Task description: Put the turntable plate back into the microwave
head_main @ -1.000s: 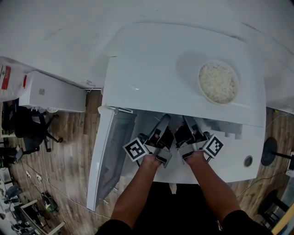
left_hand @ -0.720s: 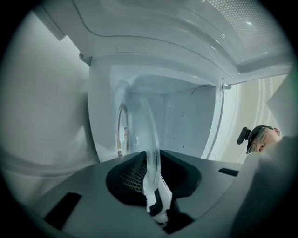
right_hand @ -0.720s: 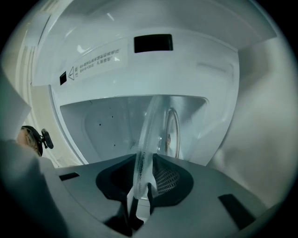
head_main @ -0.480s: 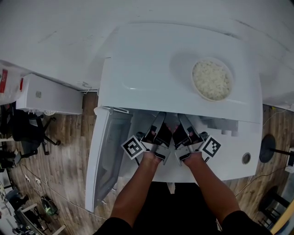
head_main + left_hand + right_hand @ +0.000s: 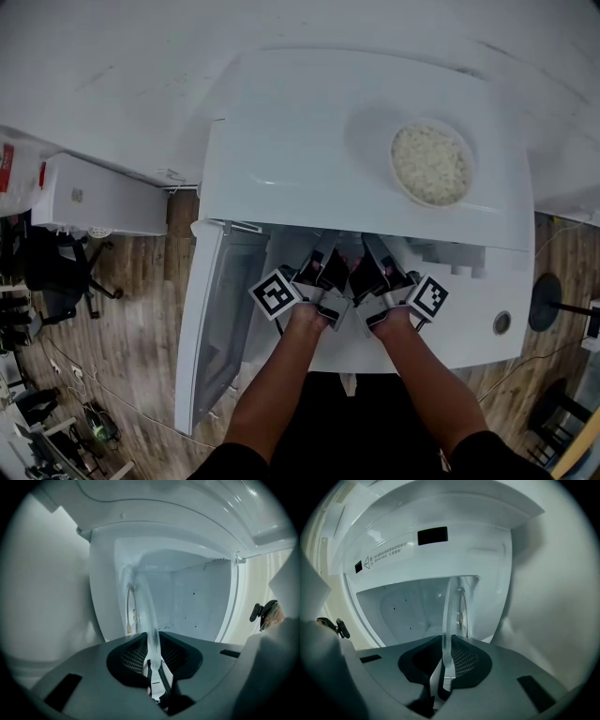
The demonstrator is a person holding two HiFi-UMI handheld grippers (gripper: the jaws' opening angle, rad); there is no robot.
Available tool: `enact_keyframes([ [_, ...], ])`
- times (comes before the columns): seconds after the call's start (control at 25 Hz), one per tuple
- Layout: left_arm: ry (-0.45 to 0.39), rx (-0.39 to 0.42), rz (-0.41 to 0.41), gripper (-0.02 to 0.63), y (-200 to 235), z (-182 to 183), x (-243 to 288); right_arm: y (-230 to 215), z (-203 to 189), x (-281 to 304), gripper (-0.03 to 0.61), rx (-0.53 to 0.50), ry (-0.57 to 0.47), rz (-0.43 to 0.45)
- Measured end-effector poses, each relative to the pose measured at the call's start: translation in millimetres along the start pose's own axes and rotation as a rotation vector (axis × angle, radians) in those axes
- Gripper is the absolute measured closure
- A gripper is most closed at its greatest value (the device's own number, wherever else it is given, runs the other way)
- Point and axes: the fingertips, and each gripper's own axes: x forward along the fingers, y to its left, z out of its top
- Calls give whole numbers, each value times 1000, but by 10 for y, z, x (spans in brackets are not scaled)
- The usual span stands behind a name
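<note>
The clear glass turntable plate (image 5: 146, 616) is held edge-on between both grippers, its rim reaching into the white microwave's cavity (image 5: 187, 597). My left gripper (image 5: 153, 660) is shut on the plate's left rim. On the opposite rim (image 5: 449, 620) my right gripper (image 5: 446, 665) is shut too. In the head view, the left gripper (image 5: 323, 258) and right gripper (image 5: 373, 255) sit side by side at the cavity mouth under the microwave's top (image 5: 309, 141); the plate is mostly hidden there.
The microwave door (image 5: 220, 319) stands open to the left. A bowl of rice (image 5: 431, 164) sits on the microwave's top. A knob (image 5: 503, 323) is on the front panel at right. A white box (image 5: 103, 197) and an office chair (image 5: 56, 272) stand over the wooden floor at left.
Both grippers have slid a little farther under the microwave's top edge with the plate between them. Their grip has not changed.
</note>
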Motion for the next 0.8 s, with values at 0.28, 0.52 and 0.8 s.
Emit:
enact_keyframes([
  [0.28,-52,-11,64,526,13,58,-209,-26,-3,77,508,25,-47,0],
  [0.52,-70,37,68,572,35,105,-266,-64,-49,91,514,-37,-47,-57],
  [0.8,-74,35,78,578,85,144,-176,-51,-60,-97,518,-190,5,-128],
])
